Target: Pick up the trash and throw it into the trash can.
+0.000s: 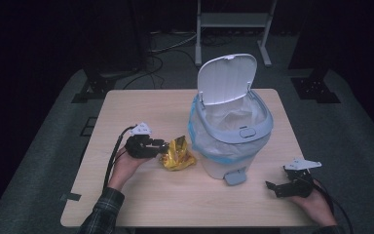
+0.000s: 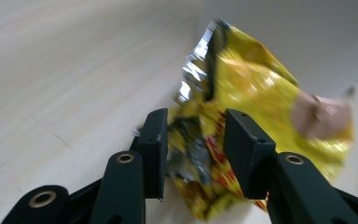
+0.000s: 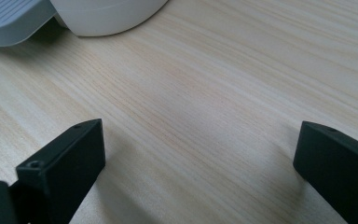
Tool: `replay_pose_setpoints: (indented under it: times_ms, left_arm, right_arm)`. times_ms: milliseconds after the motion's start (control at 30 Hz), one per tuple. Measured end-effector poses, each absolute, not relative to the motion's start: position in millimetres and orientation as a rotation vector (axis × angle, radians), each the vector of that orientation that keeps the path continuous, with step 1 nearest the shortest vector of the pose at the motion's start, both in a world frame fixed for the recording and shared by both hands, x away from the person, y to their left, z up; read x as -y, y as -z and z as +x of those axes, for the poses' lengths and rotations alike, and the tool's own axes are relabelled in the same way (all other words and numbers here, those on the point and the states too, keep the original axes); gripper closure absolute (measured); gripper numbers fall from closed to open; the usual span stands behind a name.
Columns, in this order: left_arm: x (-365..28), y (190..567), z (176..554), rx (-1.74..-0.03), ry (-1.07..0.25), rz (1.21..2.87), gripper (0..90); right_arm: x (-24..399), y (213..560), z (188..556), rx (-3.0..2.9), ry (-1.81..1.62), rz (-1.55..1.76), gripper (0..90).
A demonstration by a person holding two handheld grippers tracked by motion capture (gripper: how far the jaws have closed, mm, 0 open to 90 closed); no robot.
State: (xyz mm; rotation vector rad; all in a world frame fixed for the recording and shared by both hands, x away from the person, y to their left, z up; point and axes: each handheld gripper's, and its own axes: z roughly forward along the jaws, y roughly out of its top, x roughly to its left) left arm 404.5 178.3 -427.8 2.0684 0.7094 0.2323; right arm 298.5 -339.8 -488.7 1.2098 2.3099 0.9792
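Note:
A crumpled yellow snack bag point(image 1: 177, 155) lies on the wooden table point(image 1: 141, 200), just left of a white pedal bin point(image 1: 268, 127) whose lid point(image 1: 226, 78) stands open. My left gripper point(image 1: 163, 146) reaches the bag from the left. In the left gripper view the bag point(image 2: 261, 93) fills the gap between the jaws, and the left gripper point(image 2: 193, 135) is shut on its crinkled end. My right gripper point(image 1: 271, 187) rests at the table's front right, open, with bare wood between its jaws point(image 3: 198, 149).
The bin holds a clear liner with a blue edge. Its grey pedal point(image 1: 234, 176) sticks out toward me, and the pedal point(image 3: 9, 18) lies just ahead of the right gripper. Dark floor, cables and a metal stand lie beyond the table.

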Motion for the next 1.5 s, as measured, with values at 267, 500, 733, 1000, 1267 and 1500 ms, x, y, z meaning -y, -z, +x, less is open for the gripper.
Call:
replay_pose_setpoints:
  times_ms: [267, 500, 733, 1000, 1267, 1500]
  left_arm:
    - [-156, 427, 417, -0.694, -0.241, 2.072, 58.4]
    - [-151, 425, 419, -0.703, -0.275, 2.084, 57.2]
    - [-164, 411, 397, -0.743, -0.244, 2.066, 56.9]
    - [-142, 402, 374, -0.757, -0.201, 2.056, 45.5]
    - [-117, 407, 371, -0.796, -0.263, 2.112, 37.5]
    - [-123, 420, 368, -0.810, -0.251, 2.154, 44.9]
  right_arm:
    - [340, 489, 299, -2.310, -0.979, 1.210, 1.1]
    - [340, 489, 299, -2.310, -0.980, 1.210, 1.1]
    - [340, 489, 299, -2.310, -0.979, 1.210, 1.0]
    - [340, 489, 299, -2.310, -0.979, 1.210, 1.1]
    - [340, 489, 299, -2.310, -0.979, 1.209, 1.1]
    - [340, 489, 299, -2.310, -0.980, 1.209, 1.1]
